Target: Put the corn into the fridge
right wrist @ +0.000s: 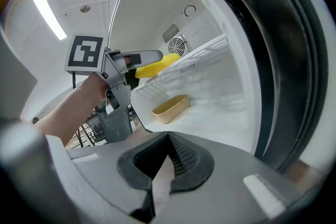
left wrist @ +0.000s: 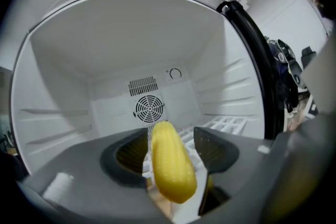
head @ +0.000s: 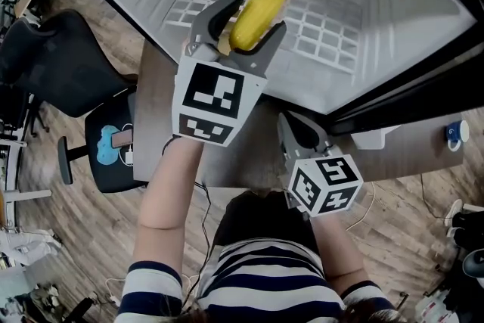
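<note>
gripping bumpy yellow corn (left wrist: 169, 168) over white wire shelf (head: 327, 34)

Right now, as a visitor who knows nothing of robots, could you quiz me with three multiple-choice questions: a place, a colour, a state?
1. Where is the corn? A on the floor; B in the left gripper, over the wire shelf of the fridge; C on the chair.
2. The corn's colour? A green; B yellow; C white.
3. The right gripper has its jaws: A wide apart; B shut on corn; C shut, empty.
Key: B, the jaws clamp it above the shelf; B, plainly yellow; C, the pads meet with nothing between.
</note>
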`<move>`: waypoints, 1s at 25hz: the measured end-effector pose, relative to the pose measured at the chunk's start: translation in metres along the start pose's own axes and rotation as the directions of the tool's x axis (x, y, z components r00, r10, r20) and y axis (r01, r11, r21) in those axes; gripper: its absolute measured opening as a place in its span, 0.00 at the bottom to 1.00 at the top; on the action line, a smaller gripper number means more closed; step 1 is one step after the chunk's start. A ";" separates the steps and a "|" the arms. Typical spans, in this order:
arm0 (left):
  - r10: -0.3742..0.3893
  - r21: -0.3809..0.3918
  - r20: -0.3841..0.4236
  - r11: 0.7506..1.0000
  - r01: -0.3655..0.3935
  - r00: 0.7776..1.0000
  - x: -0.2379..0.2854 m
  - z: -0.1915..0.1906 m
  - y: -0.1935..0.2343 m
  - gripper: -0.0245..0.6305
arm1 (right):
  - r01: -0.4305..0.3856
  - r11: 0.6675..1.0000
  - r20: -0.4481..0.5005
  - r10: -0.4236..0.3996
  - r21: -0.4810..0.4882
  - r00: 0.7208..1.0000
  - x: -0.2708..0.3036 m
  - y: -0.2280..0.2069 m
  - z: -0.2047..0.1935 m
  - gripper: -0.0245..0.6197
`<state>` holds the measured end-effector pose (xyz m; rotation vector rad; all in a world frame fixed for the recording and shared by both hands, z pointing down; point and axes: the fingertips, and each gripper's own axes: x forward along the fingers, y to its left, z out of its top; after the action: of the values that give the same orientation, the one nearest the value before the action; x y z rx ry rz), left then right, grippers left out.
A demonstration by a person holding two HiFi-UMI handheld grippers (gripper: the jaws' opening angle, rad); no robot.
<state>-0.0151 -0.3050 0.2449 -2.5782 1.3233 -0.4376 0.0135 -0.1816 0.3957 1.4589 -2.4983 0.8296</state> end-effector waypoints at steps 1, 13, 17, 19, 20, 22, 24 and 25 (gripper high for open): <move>0.000 -0.011 0.010 1.000 0.001 1.000 -0.003 0.002 0.000 0.04 | -0.001 1.000 0.000 0.001 0.000 1.000 -0.001 0.001 0.000 0.03; 0.029 -0.112 0.051 0.993 -0.023 0.998 -0.053 0.002 0.003 0.04 | 0.005 1.000 0.012 -0.005 -0.011 1.000 -0.011 0.007 0.004 0.03; 0.068 -0.150 0.077 0.987 -0.055 0.995 -0.073 -0.001 0.005 0.04 | 0.008 1.000 0.017 -0.007 -0.023 1.000 -0.016 0.012 0.007 0.03; 0.079 -0.169 0.078 0.983 -0.065 0.994 -0.082 -0.005 0.004 0.04 | 0.010 1.000 0.020 -0.009 -0.029 1.000 -0.018 0.013 0.008 0.03; 0.087 -0.183 0.078 0.980 -0.072 0.993 -0.087 -0.008 0.004 0.04 | 0.011 0.999 0.021 -0.010 -0.031 1.000 -0.019 0.014 0.008 0.03; 0.103 -0.220 0.079 0.972 -0.083 0.992 -0.096 -0.013 0.004 0.04 | 0.014 0.999 0.022 -0.013 -0.034 1.000 -0.020 0.014 0.009 0.03; 0.109 -0.254 0.079 0.963 -0.086 0.991 -0.102 -0.019 0.003 0.04 | 0.015 0.999 0.021 -0.014 -0.036 1.000 -0.022 0.016 0.008 0.03; 0.108 -0.263 0.076 0.961 -0.084 0.991 -0.103 -0.021 0.001 0.04 | 0.015 0.999 0.020 -0.014 -0.038 1.000 -0.023 0.017 0.008 0.03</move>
<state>-0.0801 -0.2223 0.2472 -2.6851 1.5582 -0.1365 0.0126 -0.1621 0.3736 1.4779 -2.5003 0.7649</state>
